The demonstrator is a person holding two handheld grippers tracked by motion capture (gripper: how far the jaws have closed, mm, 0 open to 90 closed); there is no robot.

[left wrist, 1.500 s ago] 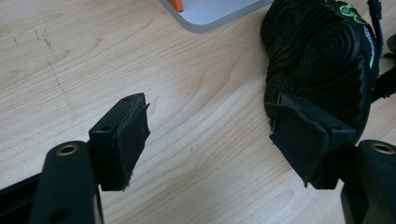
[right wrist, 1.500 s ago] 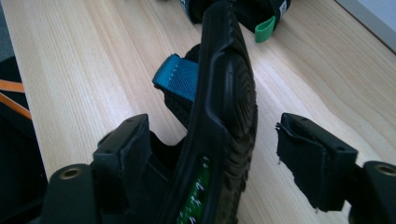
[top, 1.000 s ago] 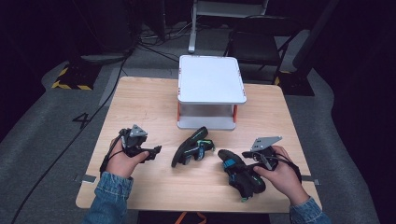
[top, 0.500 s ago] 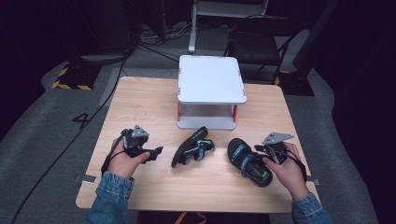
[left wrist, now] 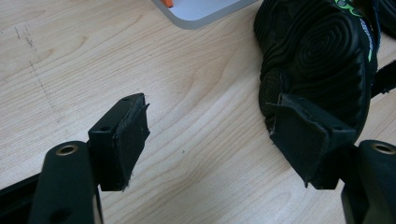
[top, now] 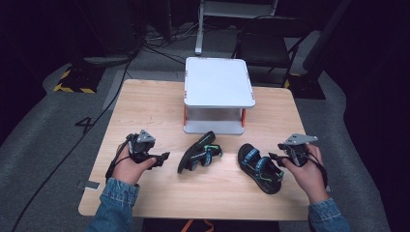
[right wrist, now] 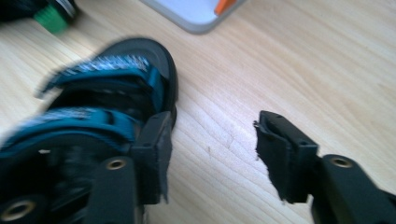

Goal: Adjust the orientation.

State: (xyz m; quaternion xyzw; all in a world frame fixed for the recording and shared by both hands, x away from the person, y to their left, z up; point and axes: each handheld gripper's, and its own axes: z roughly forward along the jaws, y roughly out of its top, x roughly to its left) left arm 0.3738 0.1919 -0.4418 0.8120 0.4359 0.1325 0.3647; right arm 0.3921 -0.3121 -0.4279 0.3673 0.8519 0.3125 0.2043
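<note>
Right now, in the high view, two sandals are lying on the wooden table [top: 145,106] in front of a white riser stand [top: 217,82]: one sandal tipped on its edge [top: 198,153] near the middle, and an upright sandal with blue straps [top: 260,166] to its right. The left gripper [top: 162,158] is sitting just left of the tipped sandal, jaws pointing toward it, a small gap showing between them; the left hand [top: 126,166] is resting low on the table. The right gripper [top: 274,157] is just beside the upright sandal's right edge, and the right hand [top: 304,171] is coming in from the right. The upright sandal's long axis is running diagonally, from near the stand toward the person's right. Each hand is nearer its own sandal. In the left gripper view, the jaws are standing apart with bare wood between them, nothing held; the tipped sandal's sole [left wrist: 317,60] is facing the camera, just behind the right-hand jaw, whether touching I cannot tell. In the right gripper view, blurred, the jaws have just been opening, bare table between them, gripping nothing; the blue-strapped sandal [right wrist: 107,93] is lying outside the left-hand jaw, close against it, so the gripper would need shifting sideways to straddle it.
</note>
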